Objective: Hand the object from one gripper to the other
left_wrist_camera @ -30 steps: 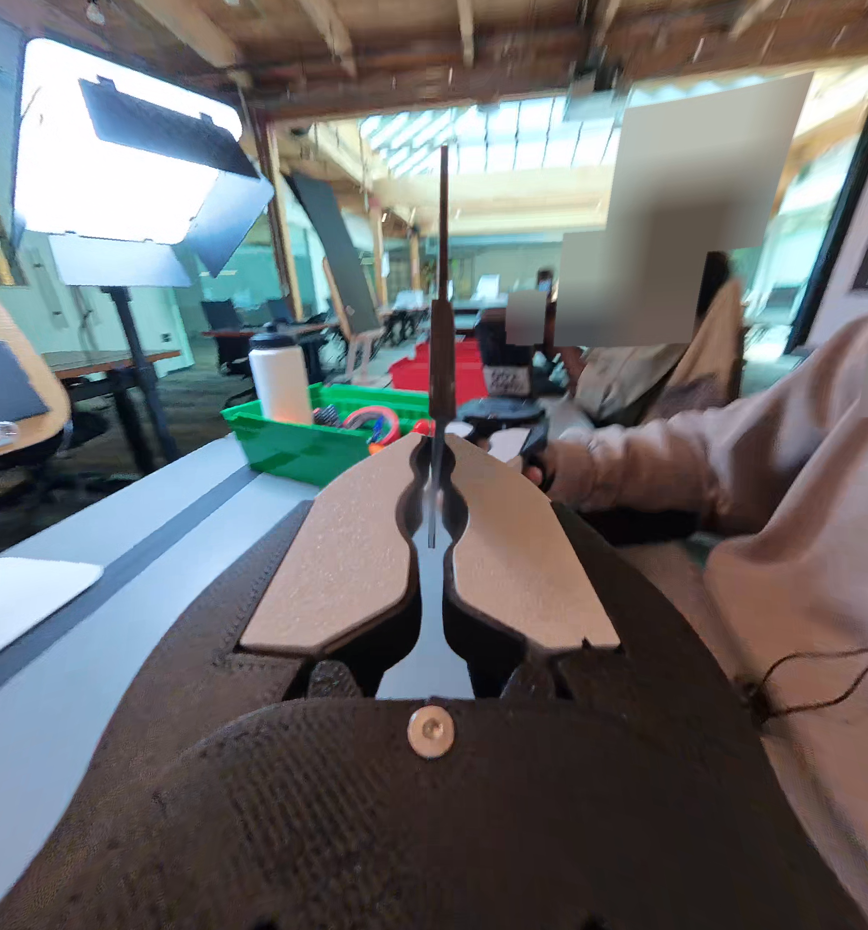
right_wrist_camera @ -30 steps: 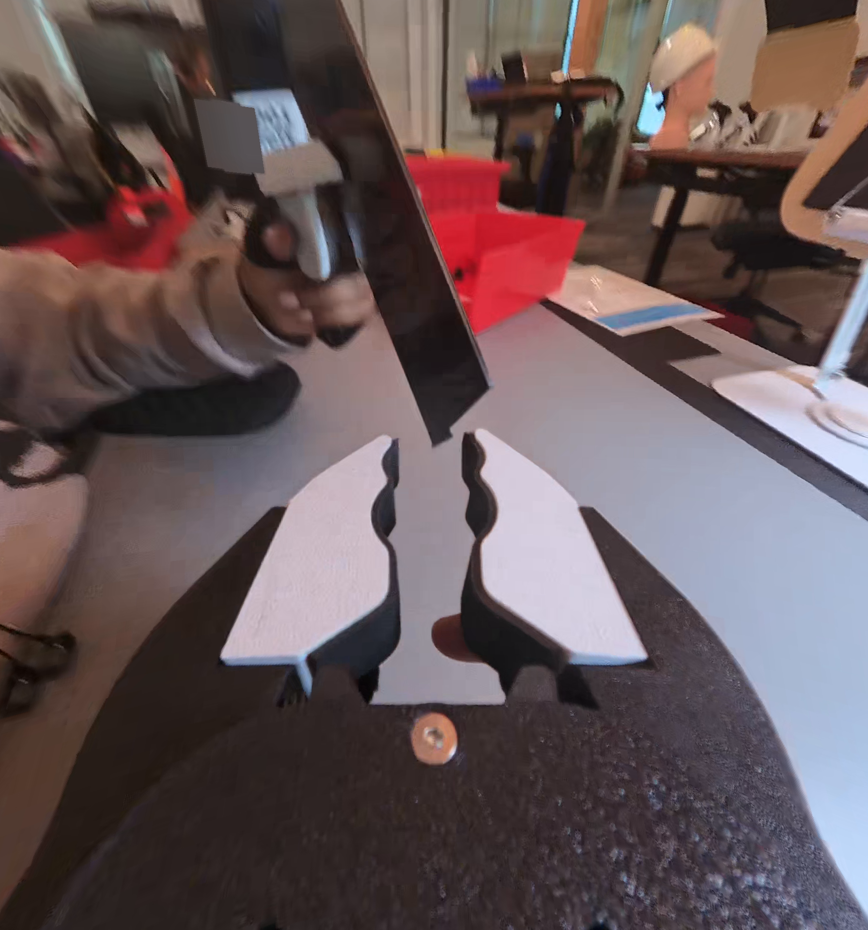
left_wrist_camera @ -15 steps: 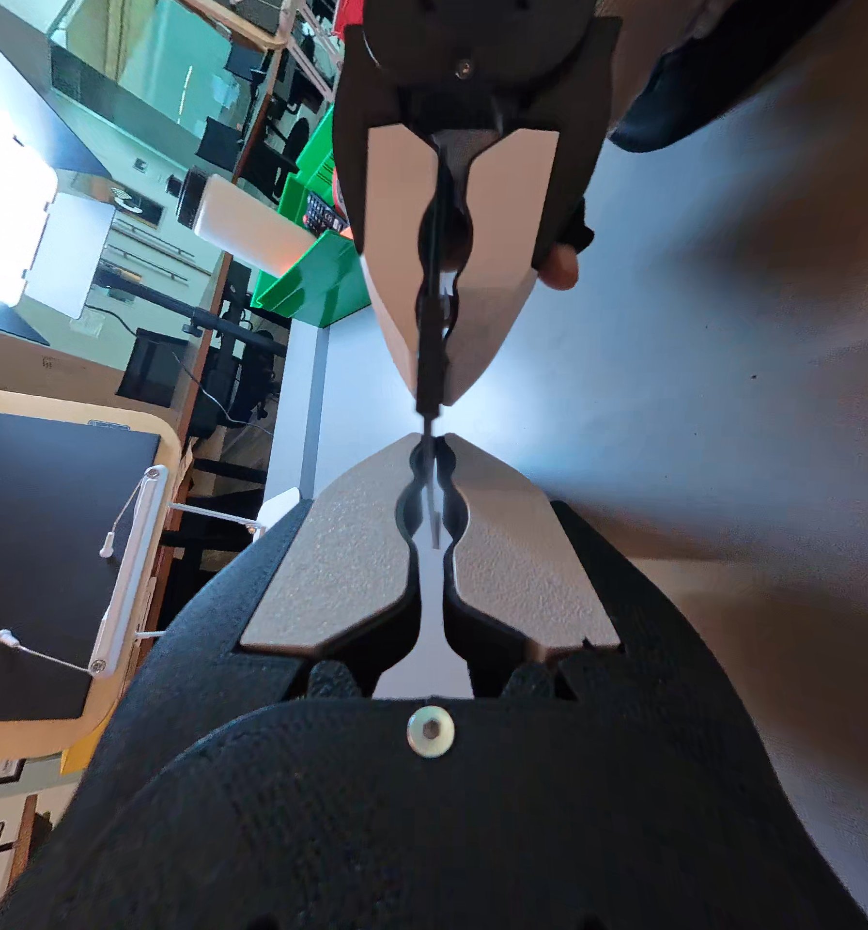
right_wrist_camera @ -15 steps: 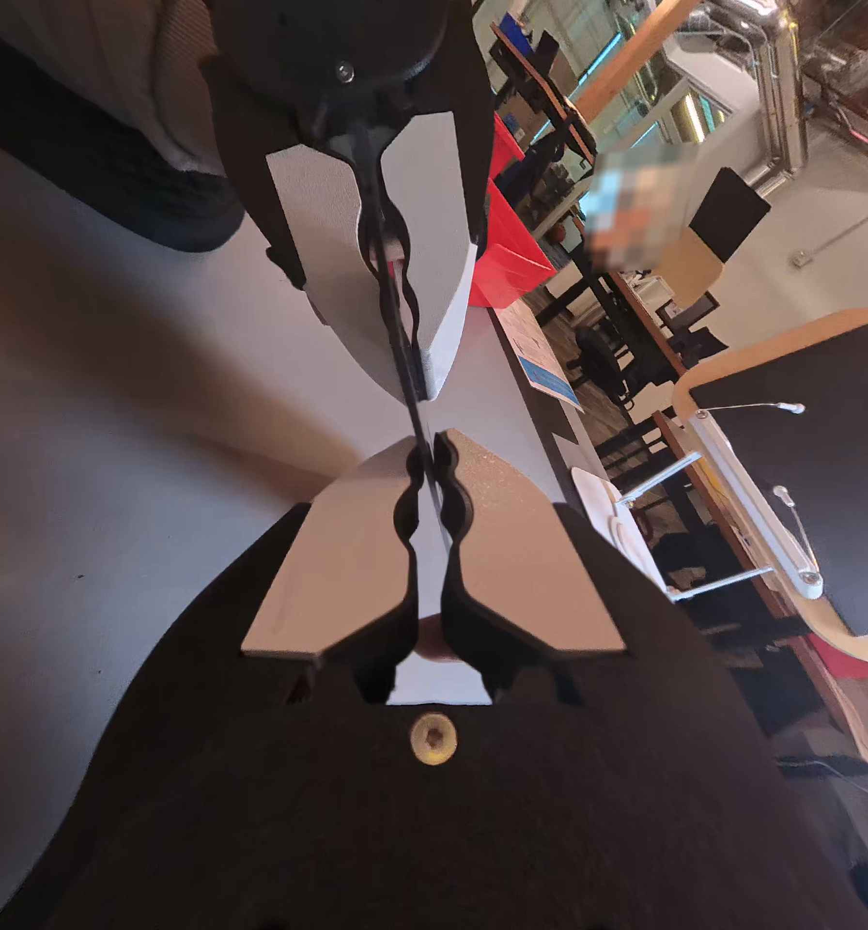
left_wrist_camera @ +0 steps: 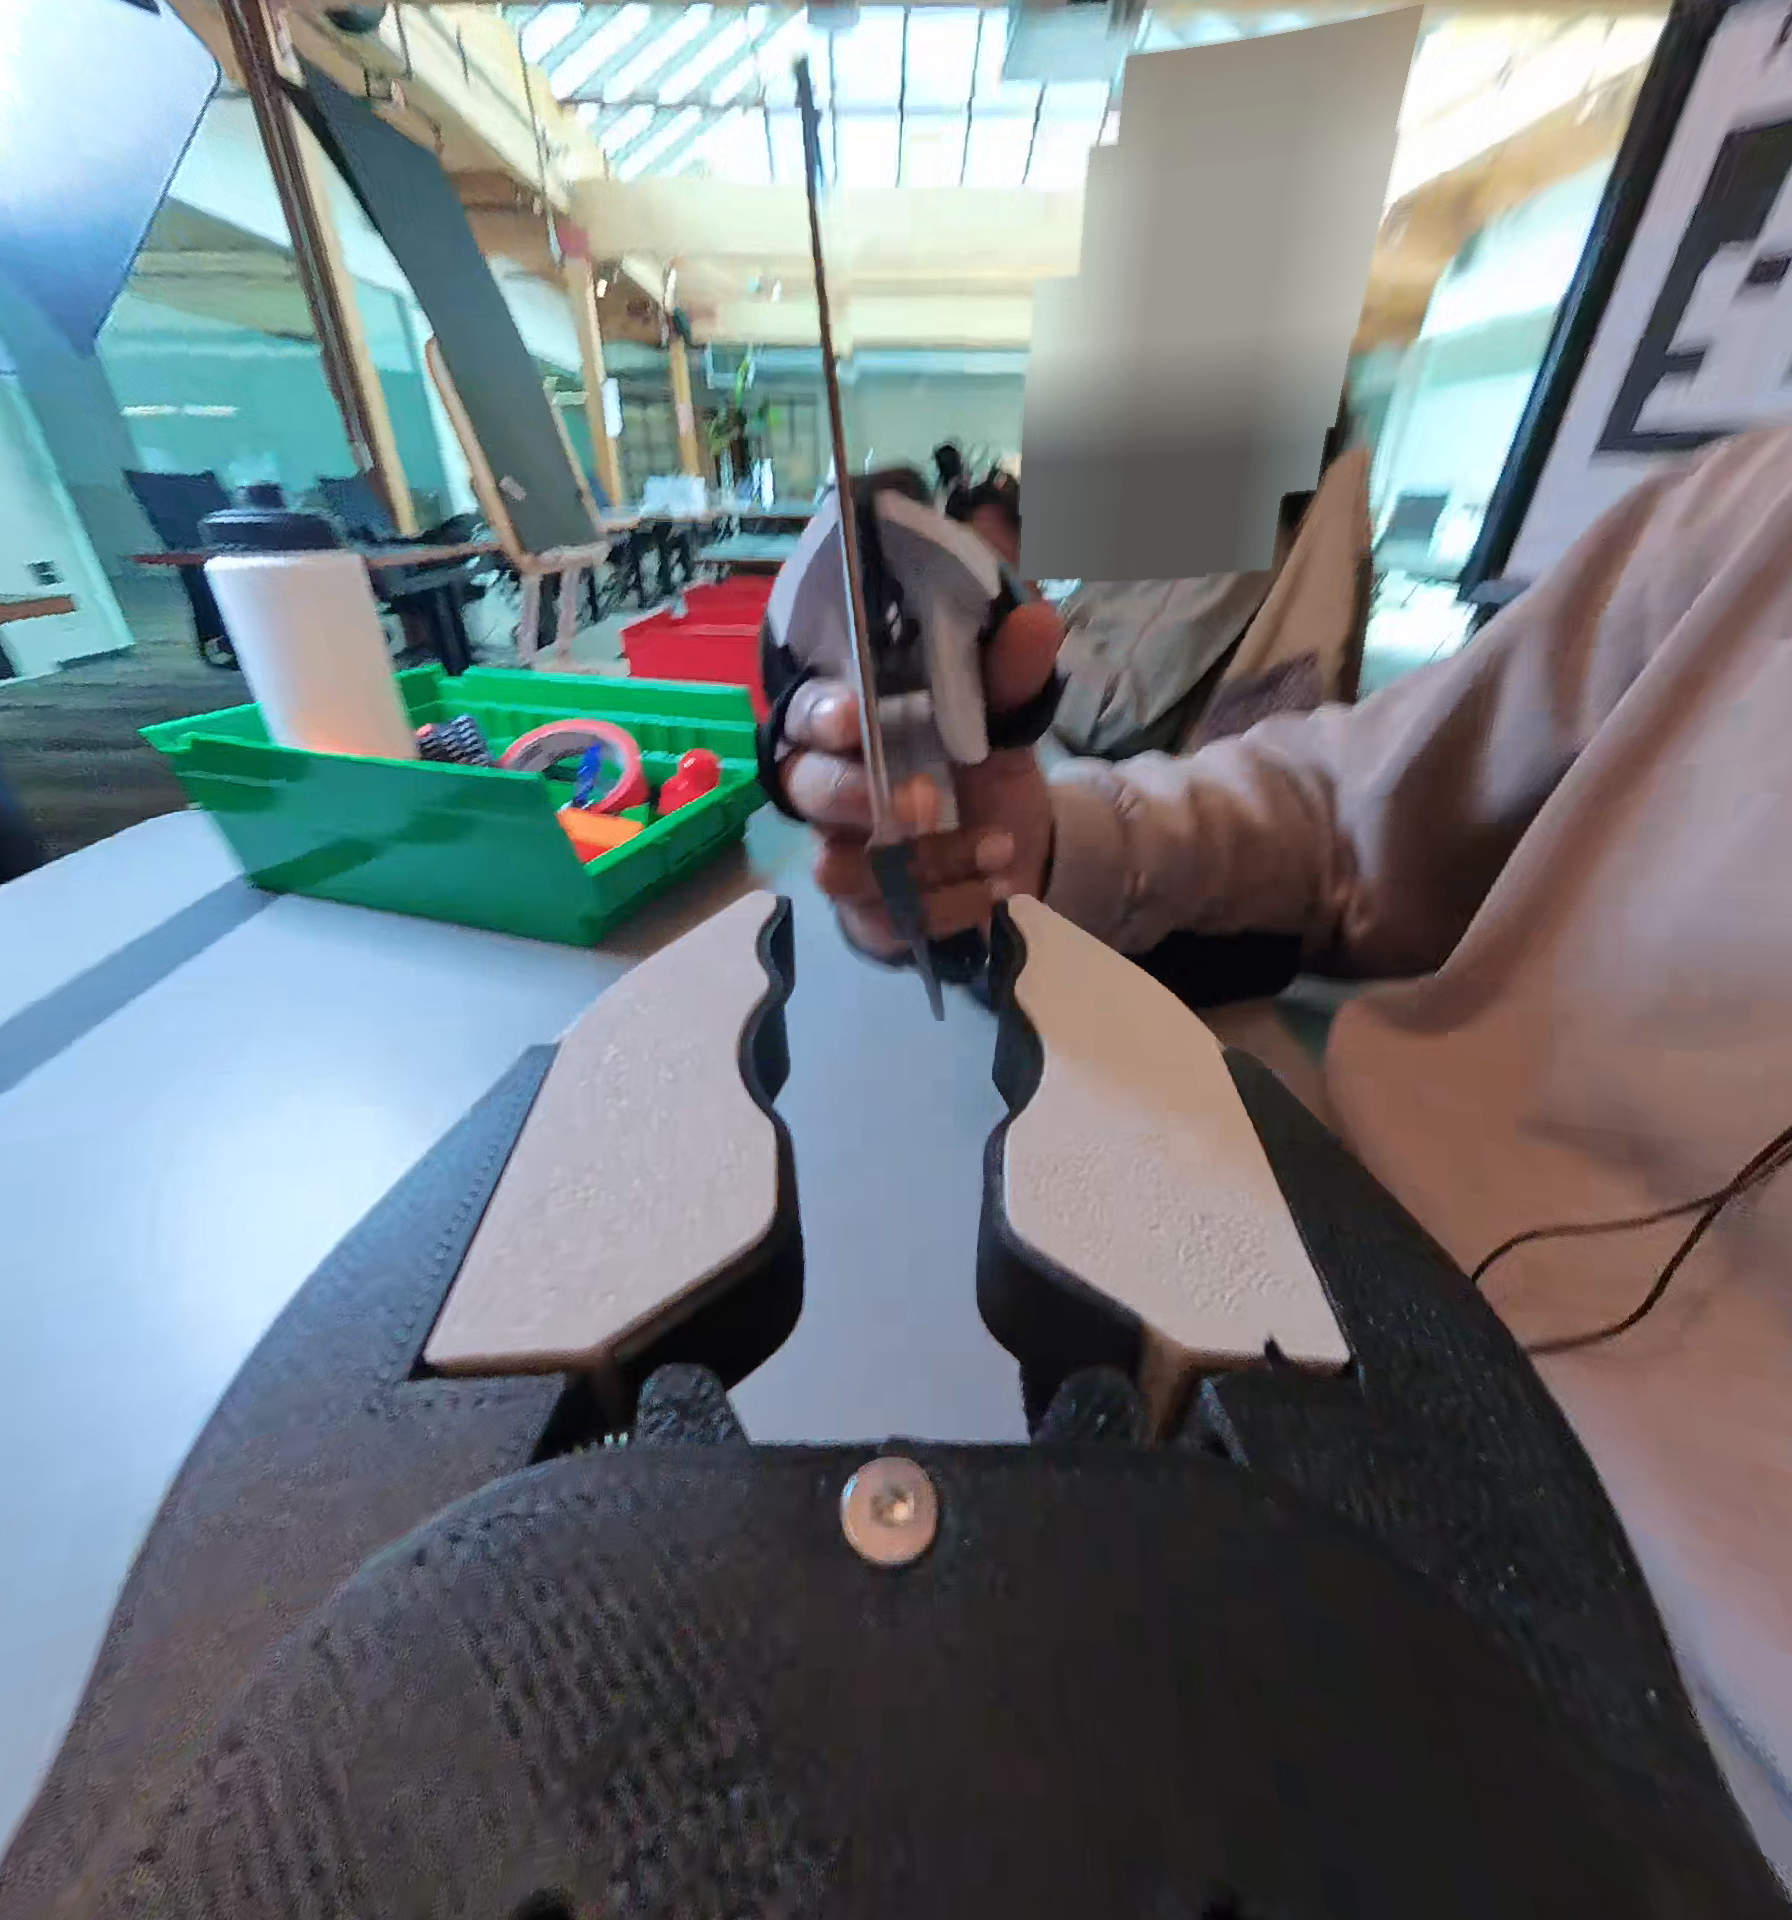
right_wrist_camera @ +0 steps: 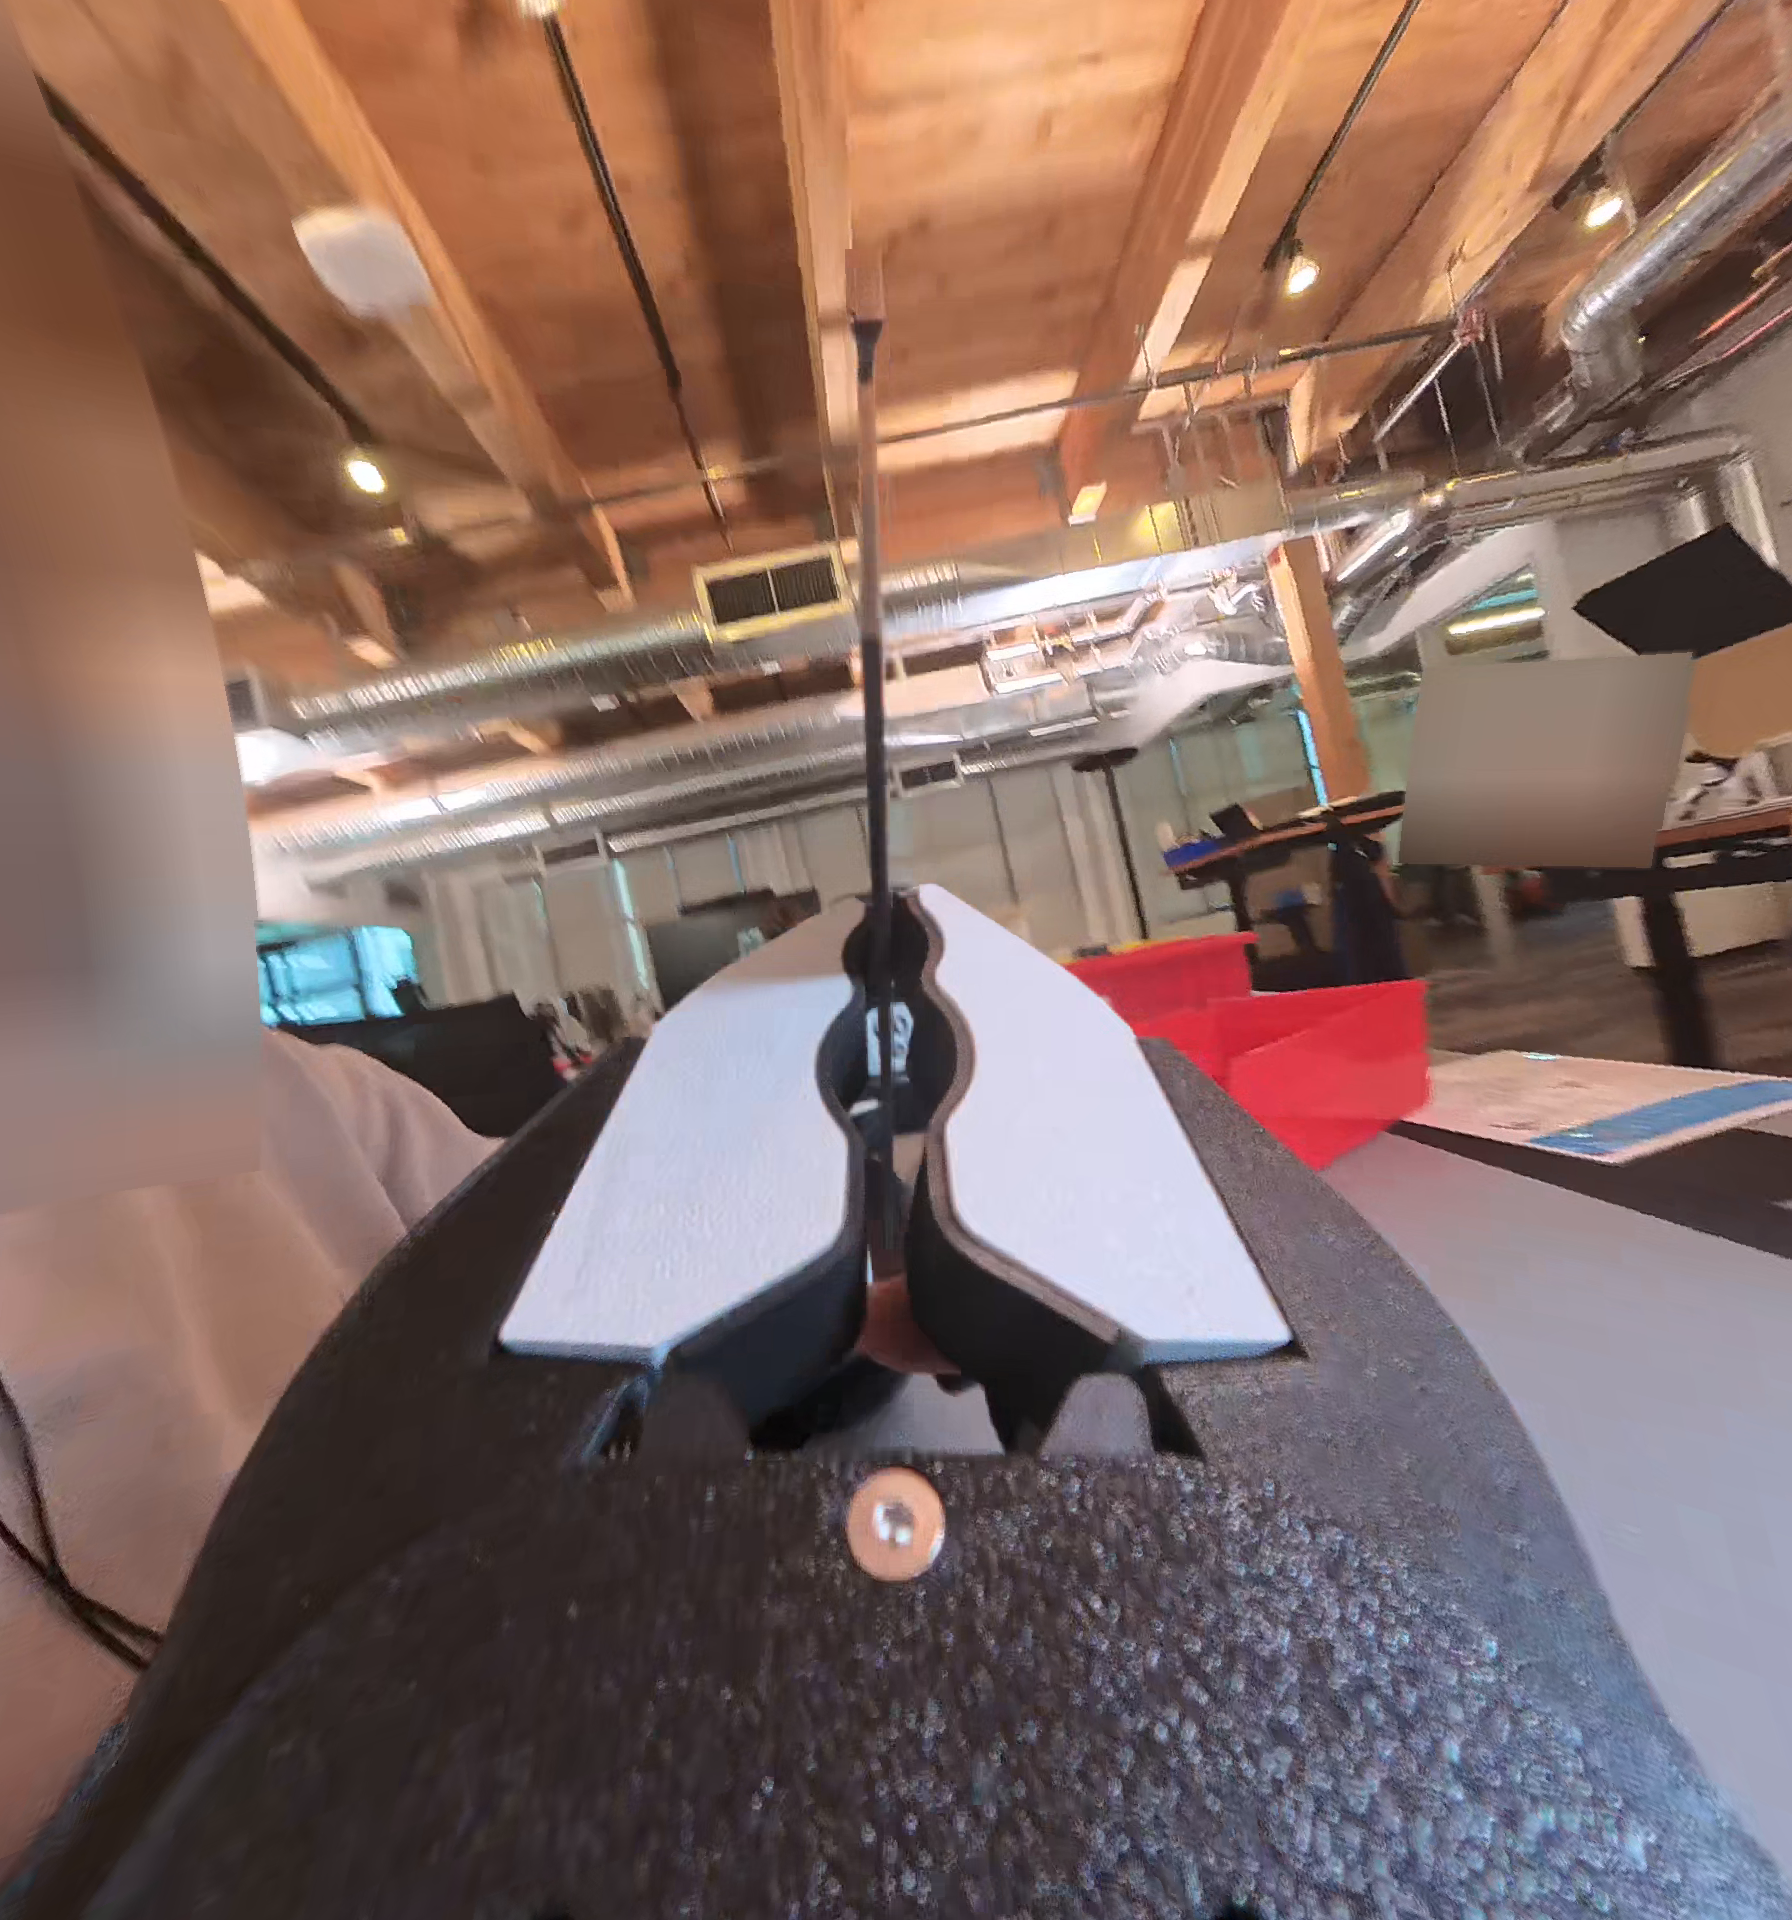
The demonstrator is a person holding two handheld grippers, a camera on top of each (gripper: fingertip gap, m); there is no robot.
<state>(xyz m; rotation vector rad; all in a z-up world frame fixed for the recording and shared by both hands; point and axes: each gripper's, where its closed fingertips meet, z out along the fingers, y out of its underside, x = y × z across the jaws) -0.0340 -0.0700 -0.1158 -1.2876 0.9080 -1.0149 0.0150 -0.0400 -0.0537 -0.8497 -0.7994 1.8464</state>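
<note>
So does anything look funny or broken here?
Nothing looks broken or spilled. The thin black sheet stands edge-on and upright, clamped in the right gripper. The left gripper is open and empty. The green bin sits tidy on the table.

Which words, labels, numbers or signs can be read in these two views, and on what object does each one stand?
Framed black-and-white sign, upper right of the left wrist view: big blocky marks, cropped and blurred, unreadable.
Paper with a blue strip on the table, right wrist view: print too small to read.
Thin dark sheet in the right gripper: seen edge-on, no writing shows.
White bottle: no writing shows.
</note>
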